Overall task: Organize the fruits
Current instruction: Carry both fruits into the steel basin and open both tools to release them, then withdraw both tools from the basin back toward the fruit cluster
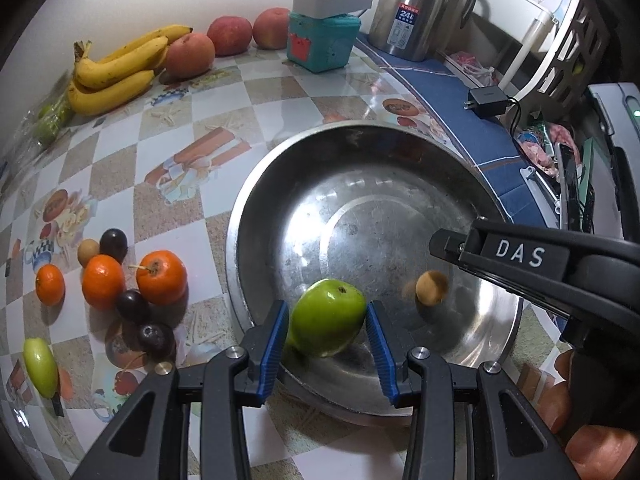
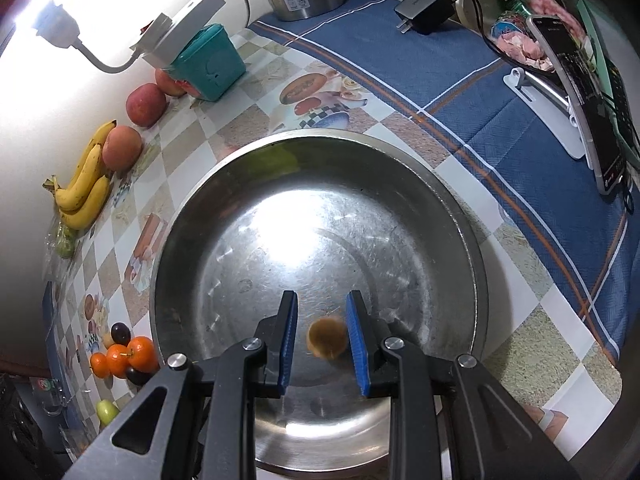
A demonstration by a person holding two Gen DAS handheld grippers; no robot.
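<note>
My left gripper (image 1: 326, 320) is shut on a green fruit (image 1: 326, 316), its blue pads pressing both sides. It holds the fruit just above the near inside wall of a wide steel bowl (image 1: 240, 240). A small brown longan (image 1: 431, 289) shows blurred inside the bowl, apart from the tips of my right gripper (image 1: 440, 244). In the right wrist view the right gripper (image 2: 322, 300) hangs over the bowl (image 2: 160, 280) with its pads narrowly apart. The longan (image 2: 326, 338) sits lower between them, touching neither pad.
Left of the bowl lie oranges (image 1: 160, 276), dark plums (image 1: 132, 306) and another green fruit (image 1: 40, 362). Bananas (image 1: 116, 72), reddish round fruits (image 1: 230, 36), a teal box (image 1: 322, 40) and a steel flask (image 1: 416, 12) line the back wall. A charger (image 1: 488, 100) lies on the blue cloth to the right.
</note>
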